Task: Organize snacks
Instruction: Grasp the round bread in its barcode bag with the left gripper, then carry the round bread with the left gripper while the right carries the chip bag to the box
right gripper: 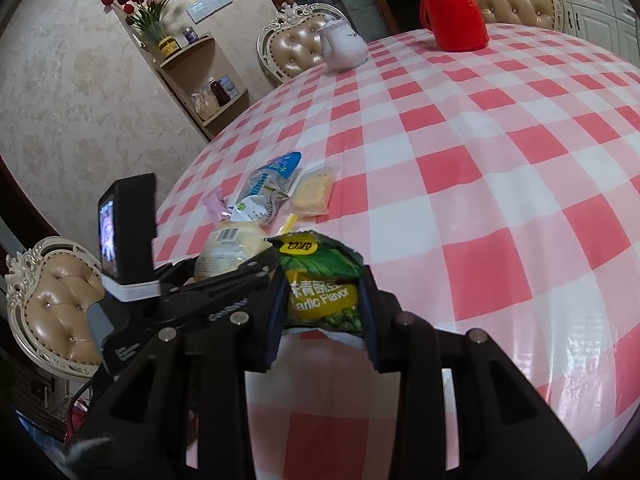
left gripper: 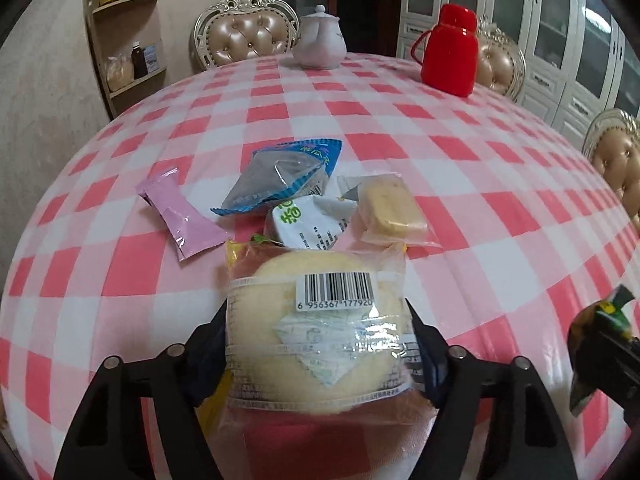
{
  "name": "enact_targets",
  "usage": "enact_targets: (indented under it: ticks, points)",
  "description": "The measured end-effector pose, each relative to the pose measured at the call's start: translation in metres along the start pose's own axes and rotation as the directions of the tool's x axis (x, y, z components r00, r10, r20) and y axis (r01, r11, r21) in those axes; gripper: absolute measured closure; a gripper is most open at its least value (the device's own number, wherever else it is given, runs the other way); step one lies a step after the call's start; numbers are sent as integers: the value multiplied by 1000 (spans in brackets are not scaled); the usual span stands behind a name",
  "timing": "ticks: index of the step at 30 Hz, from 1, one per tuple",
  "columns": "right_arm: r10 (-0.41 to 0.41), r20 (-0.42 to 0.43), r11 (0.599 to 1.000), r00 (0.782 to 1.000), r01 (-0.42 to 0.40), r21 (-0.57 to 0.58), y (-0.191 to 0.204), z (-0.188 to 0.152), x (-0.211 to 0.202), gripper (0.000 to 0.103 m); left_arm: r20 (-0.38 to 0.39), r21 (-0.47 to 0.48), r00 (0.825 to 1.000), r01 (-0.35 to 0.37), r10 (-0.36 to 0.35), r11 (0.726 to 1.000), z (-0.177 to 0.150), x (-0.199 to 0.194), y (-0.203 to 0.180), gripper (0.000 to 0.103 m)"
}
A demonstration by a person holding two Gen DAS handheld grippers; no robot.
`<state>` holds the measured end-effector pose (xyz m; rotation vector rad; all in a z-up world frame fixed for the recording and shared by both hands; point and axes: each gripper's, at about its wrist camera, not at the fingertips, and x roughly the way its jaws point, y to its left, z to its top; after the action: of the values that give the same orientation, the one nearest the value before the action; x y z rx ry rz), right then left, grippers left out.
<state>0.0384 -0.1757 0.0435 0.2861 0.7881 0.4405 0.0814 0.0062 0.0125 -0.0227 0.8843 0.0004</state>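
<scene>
I have the left gripper (left gripper: 318, 344) around a round, pale bun in a clear wrapper (left gripper: 316, 336), its jaws standing fairly wide with a pad against each side of the packet, so I read it as held, though only lightly. The right gripper (right gripper: 324, 300) is nearly closed, pinching a green and yellow pea packet (right gripper: 320, 280) by its lower half, with the crimped top sticking up beyond the fingers. Both packets hang low over the checked tablecloth (left gripper: 440, 168), at the near side of the table. Just beyond the bun lies the small heap of other snacks: a pink sachet (left gripper: 182, 212) to the left, a blue and clear bag (left gripper: 280, 176) behind, a white packet with green print (left gripper: 308, 220) in the middle, and a wrapped yellow cake (left gripper: 392, 208) to the right, all touching or overlapping apart from the pink one, which lies just beside them. A white teapot (left gripper: 320, 44) and a red flask (left gripper: 450, 52) stand well apart at the far edge. I judge the bun to be very light, soft and easily squashed, with slippery film that can slide between the pads, so I want the hold across its widest part and no tighter than it is. The pea packet feels to me like a crinkly, air-filled pouch: light, loose inside, best taken across the body, since a corner would let it swing.
</scene>
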Motion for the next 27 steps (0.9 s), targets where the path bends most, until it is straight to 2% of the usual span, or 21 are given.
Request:
enact_targets:
  ticks: [5, 14, 19, 27]
  points:
    - [-18, 0, 1000, 1000, 18, -14, 1, -2, 3, 65, 37, 0, 999, -7, 7, 1000, -3, -5, -2, 29]
    - [-36, 20, 999, 999, 37, -10, -1, -9, -2, 66, 112, -61, 994, 24, -17, 998, -35, -44, -3, 29]
    - [-19, 70, 1000, 997, 18, 8, -3, -24, -29, 66, 174, -118, 980, 123, -101, 985, -53, -77, -7, 29]
    - [7, 178, 996, 984, -24, 91, -21, -66, -101, 66, 256, -50, 948, 208, -189, 977, -89, -122, -53, 29]
